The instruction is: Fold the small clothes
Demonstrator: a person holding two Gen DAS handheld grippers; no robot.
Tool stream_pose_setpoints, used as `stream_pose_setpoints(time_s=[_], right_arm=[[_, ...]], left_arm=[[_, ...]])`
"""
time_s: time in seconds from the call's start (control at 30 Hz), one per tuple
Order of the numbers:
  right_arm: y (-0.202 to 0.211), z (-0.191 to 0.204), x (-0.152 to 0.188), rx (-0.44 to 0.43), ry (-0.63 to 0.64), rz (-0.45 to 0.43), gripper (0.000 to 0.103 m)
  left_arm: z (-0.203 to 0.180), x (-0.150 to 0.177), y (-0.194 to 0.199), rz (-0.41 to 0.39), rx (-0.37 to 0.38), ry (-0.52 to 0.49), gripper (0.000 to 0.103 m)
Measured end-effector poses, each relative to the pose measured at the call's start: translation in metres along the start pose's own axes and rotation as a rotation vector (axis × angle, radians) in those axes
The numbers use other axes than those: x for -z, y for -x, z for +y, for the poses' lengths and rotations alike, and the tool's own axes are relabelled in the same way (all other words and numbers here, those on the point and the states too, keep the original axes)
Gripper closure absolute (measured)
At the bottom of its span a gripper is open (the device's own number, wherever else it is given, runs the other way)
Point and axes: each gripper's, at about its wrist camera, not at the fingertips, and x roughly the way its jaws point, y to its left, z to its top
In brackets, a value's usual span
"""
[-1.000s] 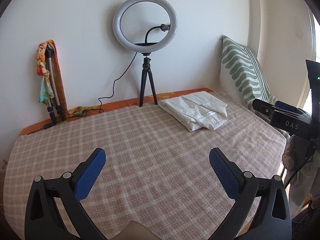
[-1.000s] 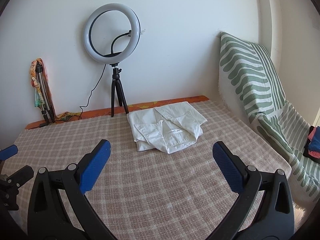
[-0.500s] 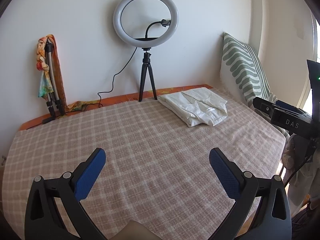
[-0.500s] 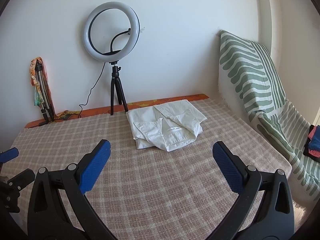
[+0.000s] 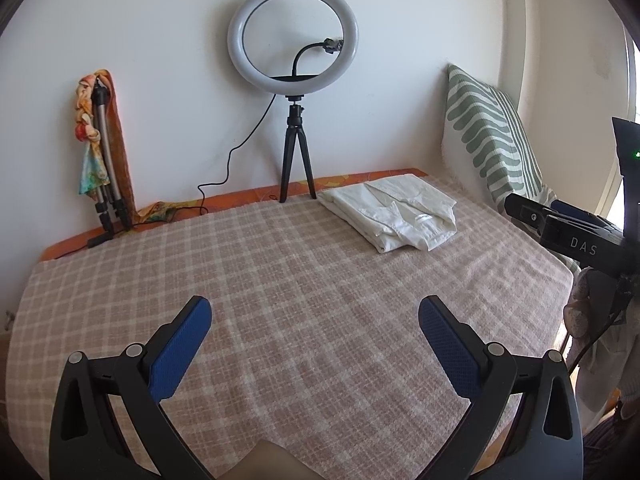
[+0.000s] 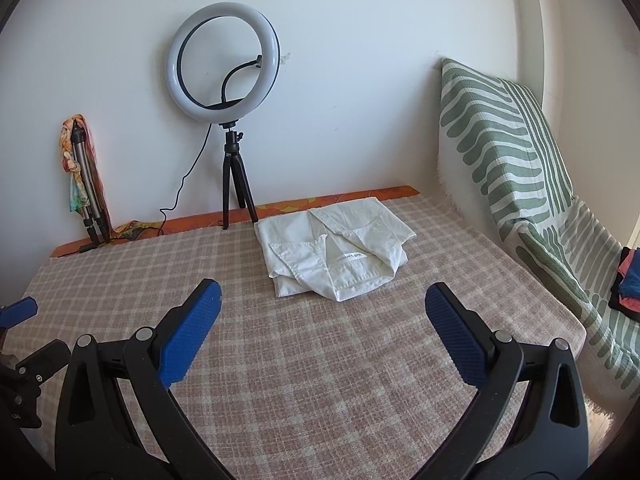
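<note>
A folded white shirt (image 5: 394,212) lies at the far right of the checked bed cover (image 5: 280,280), collar toward me; it also shows in the right wrist view (image 6: 336,248). My left gripper (image 5: 316,320) is open and empty, held above the near middle of the bed, well short of the shirt. My right gripper (image 6: 322,306) is open and empty, hovering just in front of the shirt. The right gripper's body (image 5: 576,236) shows at the right edge of the left wrist view.
A ring light on a black tripod (image 5: 294,120) stands at the far edge by the wall. A folded tripod wrapped in a colourful scarf (image 5: 102,152) leans at the far left. A green-striped cushion (image 6: 504,144) rests against the right wall. Folded clothes (image 6: 626,280) lie far right.
Both grippers have drawn back and risen slightly; the shirt sits a little farther away in both views. Both stay open, and the shirt has not moved.
</note>
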Motion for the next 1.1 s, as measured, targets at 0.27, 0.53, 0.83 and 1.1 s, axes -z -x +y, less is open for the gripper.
stream_pose_setpoints(time_s=[0.27, 0.53, 0.83, 1.1], right_arm=[[0.0000, 0.0015, 0.0021, 0.001, -0.002, 0.001, 0.000], [-0.0015, 0.0029, 0.0038, -0.002, 0.000, 0.008, 0.000], [-0.0035, 0.0036, 0.0055, -0.007, 0.003, 0.015, 0.000], [-0.0096, -0.0003, 0.0083, -0.020, -0.003, 0.033, 0.000]], left_arm=[[0.0009, -0.0007, -0.0003, -0.003, 0.001, -0.003, 0.000], [-0.0010, -0.0003, 0.0008, -0.002, -0.002, -0.003, 0.000], [-0.0025, 0.0003, 0.0010, 0.002, -0.003, -0.002, 0.000], [0.0037, 0.0009, -0.0015, 0.013, -0.009, -0.005, 0.000]])
